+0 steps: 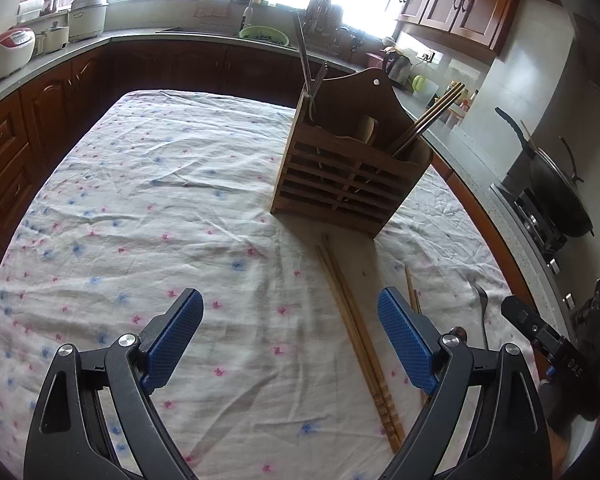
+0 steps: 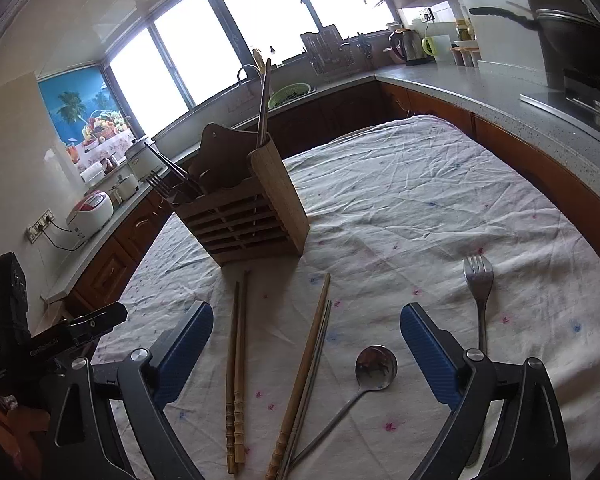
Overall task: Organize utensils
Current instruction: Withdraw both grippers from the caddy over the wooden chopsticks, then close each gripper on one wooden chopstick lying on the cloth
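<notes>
The only legible writing sits on the black body of the right hand-held gripper at the right border of the left wrist view, where the letters "DAS" can be read; a line of print on the left hand-held gripper's body in the right wrist view is too blurred to make out.

On the cloth-covered counter [image 2: 420, 184] the loose utensils count as follows: one pair of wooden chopsticks [image 2: 236, 376], lying side by side and touching; one further wooden chopstick [image 2: 304, 364] with a thin metal chopstick [image 2: 314, 372] lying against it; one metal spoon [image 2: 374, 364]; and one metal fork [image 2: 478, 280]. All lie toward the near edge of the counter, the fork closest to its right edge.

One slatted wooden utensil holder [image 2: 244, 220] stands upright toward the middle of the counter, beyond the loose pieces. Inside it are dark chopsticks [image 1: 428, 120], a fork [image 2: 160, 184] with its tines up, and tall metal chopsticks [image 2: 264, 100]; exact numbers there cannot be told.

The left hand-held gripper [image 1: 290, 332] has its blue-padded fingers wide apart above the cloth, the wooden pair lying between them, untouched. The right hand-held gripper [image 2: 306, 344] is likewise spread wide, empty, over the single chopsticks and the spoon.
</notes>
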The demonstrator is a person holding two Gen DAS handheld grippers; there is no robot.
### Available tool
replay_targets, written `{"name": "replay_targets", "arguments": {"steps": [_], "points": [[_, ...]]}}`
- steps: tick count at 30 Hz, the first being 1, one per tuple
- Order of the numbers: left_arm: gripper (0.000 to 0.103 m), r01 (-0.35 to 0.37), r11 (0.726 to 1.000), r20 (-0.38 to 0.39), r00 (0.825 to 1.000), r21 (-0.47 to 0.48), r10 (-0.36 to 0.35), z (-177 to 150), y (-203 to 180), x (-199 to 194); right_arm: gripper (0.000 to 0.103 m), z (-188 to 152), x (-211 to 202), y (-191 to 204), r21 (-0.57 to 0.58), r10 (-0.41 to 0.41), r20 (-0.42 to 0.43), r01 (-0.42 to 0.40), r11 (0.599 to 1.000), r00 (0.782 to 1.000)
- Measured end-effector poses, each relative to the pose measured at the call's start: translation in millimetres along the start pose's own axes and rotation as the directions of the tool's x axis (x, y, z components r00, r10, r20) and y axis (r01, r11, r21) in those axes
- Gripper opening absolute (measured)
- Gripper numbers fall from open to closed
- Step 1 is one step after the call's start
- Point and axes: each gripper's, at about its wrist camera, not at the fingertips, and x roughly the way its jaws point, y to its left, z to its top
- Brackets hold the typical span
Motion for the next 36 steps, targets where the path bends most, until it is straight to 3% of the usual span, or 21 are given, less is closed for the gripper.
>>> {"name": "replay_targets", "arguments": {"steps": [6, 10, 12, 17, 24, 27, 34, 36], "points": [[0.078, 0.019, 0.999, -0.052, 0.998, 0.042, -0.017, 10.6, -14.5, 30.4, 0.063, 9.4, 27.3, -4.3, 0.003, -0.008, -0.069, 0.008, 1.000, 0.998], [0.071, 0.024, 0.997, -0.095, 0.995, 0.070, -0.017, 16.9, -25.2, 54.5, 0.050, 14.6, 45.3, -6.6, 0.004, -0.010, -0.111, 0.011, 1.000, 0.994], [0.069, 0.012, 0.995, -0.111, 0.994, 0.095, -0.001, 19.3, -30.9, 65.8, 0.048, 17.3, 53.6, -7.3, 0.003, -0.012, -0.126, 0.012, 1.000, 0.992], [0.050, -0.016, 0.993, -0.161, 0.986, 0.119, 0.035, 24.3, -36.3, 95.8, 0.041, 21.3, 72.5, -11.4, -0.004, -0.021, -0.160, 0.021, 1.000, 0.987], [0.043, -0.035, 0.990, -0.209, 0.976, 0.137, 0.064, 28.8, -40.5, 125.6, 0.036, 24.2, 97.5, -15.0, -0.020, -0.037, -0.203, 0.034, 0.999, 0.978], [0.030, -0.036, 0.988, -0.231, 0.970, 0.152, 0.071, 25.3, -42.5, 135.8, 0.034, 24.1, 109.1, -14.4, -0.035, -0.045, -0.226, 0.038, 0.999, 0.973], [0.028, -0.038, 0.973, -0.212, 0.973, 0.227, 0.088, 23.3, -54.0, 137.8, 0.027, 21.9, 133.2, -10.8, -0.083, -0.083, -0.261, 0.063, 0.995, 0.962], [0.023, -0.041, 0.969, -0.208, 0.974, 0.245, 0.093, 25.7, -55.6, 142.2, 0.027, 22.8, 136.3, -7.2, -0.107, -0.098, -0.265, 0.072, 0.992, 0.959]]}}
